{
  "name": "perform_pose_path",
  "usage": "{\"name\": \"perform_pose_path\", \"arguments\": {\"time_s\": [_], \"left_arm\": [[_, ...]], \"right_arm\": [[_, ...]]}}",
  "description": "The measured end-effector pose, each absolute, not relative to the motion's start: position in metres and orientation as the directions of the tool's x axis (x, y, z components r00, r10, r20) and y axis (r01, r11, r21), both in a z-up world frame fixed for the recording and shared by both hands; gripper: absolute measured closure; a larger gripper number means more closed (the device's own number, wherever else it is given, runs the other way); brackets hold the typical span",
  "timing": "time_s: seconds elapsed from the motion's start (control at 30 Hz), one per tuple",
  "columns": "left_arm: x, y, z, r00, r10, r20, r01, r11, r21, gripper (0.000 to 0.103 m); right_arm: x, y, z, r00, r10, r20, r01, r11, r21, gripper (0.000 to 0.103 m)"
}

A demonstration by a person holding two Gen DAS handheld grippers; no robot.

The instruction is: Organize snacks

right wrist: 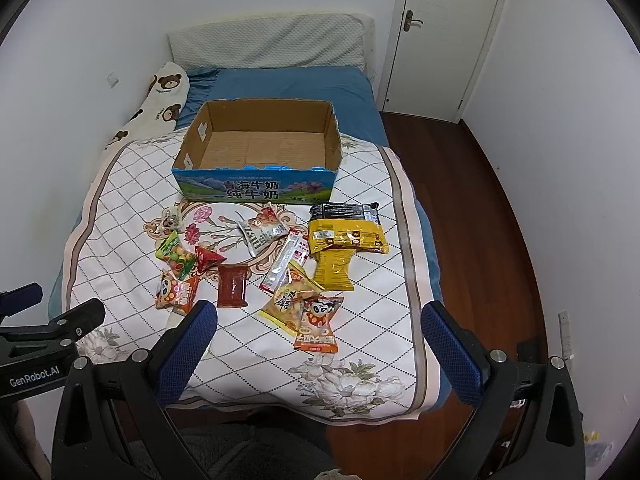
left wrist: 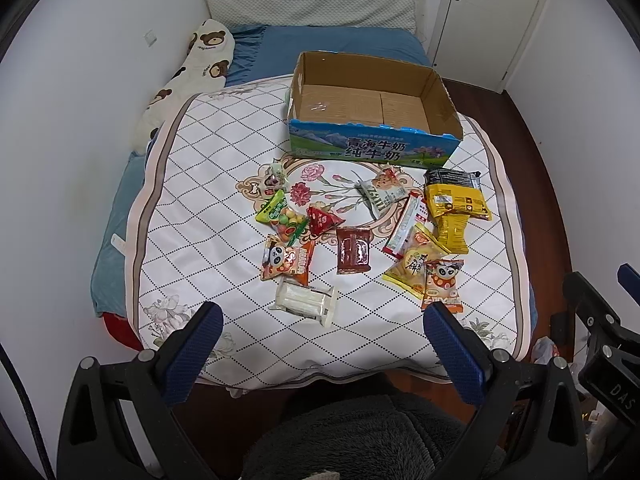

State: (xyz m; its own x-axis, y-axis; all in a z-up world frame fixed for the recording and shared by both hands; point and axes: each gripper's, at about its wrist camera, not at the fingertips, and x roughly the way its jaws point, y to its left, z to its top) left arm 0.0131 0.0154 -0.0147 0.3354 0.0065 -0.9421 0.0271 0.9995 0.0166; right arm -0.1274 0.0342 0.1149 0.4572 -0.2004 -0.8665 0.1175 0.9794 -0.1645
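Both the left gripper [left wrist: 322, 334] and the right gripper [right wrist: 318, 330] gape empty; the white packet [left wrist: 306, 299], lying crosswise, sits nearest the left gripper, the cardboard box [left wrist: 372, 142] beyond.

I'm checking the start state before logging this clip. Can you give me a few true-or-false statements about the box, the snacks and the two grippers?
1. The cardboard box holds no snacks. True.
2. The left gripper is clamped on a packet. False: it is open and holds nothing.
3. The yellow bags lie at the right end of the snacks. True.
4. The dark red packet is inside the box. False: it lies on the quilt.
5. The right gripper is open. True.
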Motion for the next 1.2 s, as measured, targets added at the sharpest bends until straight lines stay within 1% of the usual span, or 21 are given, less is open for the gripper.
{"name": "perform_pose_path", "arguments": {"time_s": [0.93,1.2], "left_arm": [[0.007,0.012,-0.015,0.335,0.018,-0.942,0.027,0.999,0.029,0.0],[0.013,0.016,-0.027,0.327,0.031,-0.945,-0.002,0.999,0.032,0.0]], "right_arm": [[-0.132,0.039,0.117,0.447,-0.173,-0.877,0.102,0.984,-0.142,0.0],[-0.123,0.028,0.099,0.411,-0.151,-0.899,0.12,0.987,-0.11,0.0]]}}
